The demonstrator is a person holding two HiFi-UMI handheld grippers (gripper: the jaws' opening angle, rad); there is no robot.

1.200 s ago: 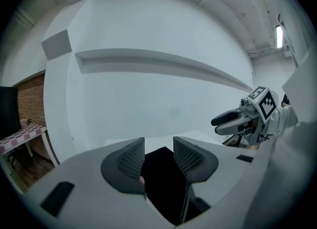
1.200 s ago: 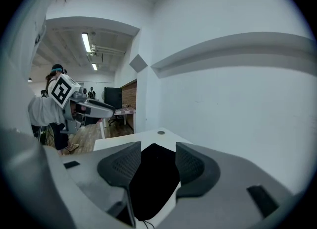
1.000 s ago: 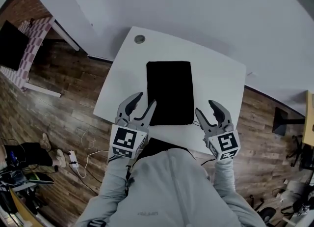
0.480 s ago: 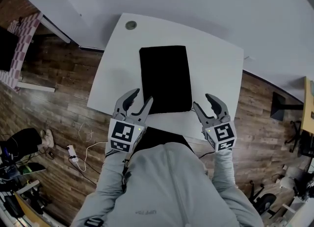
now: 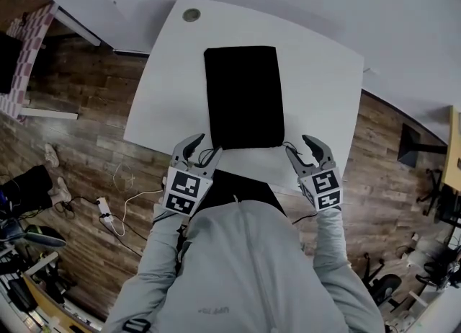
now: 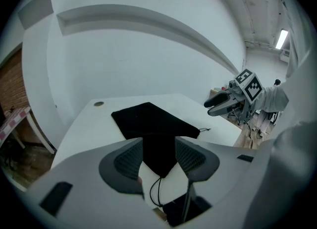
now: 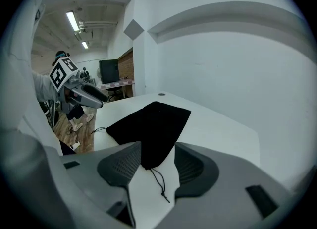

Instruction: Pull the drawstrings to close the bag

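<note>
The left gripper (image 6: 158, 147) holds its jaws wide apart. In the gap between them lies the near left corner of the black bag (image 6: 151, 124), and a thin left drawstring (image 6: 157, 191) loops out of that corner toward the camera. Neither pad presses on cloth or cord. The right gripper (image 7: 157, 159) is likewise spread wide over the bag's near right corner, where the right drawstring (image 7: 159, 181) trails loose on the white table (image 5: 317, 72) and ends in a small knot.

The bag lies flat and lengthwise in the middle of the table, its drawstring end toward the person. That short end sits close to the table's near edge, and both grippers hover right at this edge, one at each corner.

Each gripper carries a marker cube (image 5: 181, 192) with black-and-white square patterns; there are no letters on them. Small print low on the person's grey sweatshirt (image 5: 245, 267) is too small to read. The bag shows no label.

Bare table runs along both long sides of the bag and beyond its far end, where a round grommet (image 5: 191, 15) sits near the far left corner. Wooden floor (image 5: 86, 130) lies past the table's left and right edges, and a pale wall stands behind its far edge.
</note>
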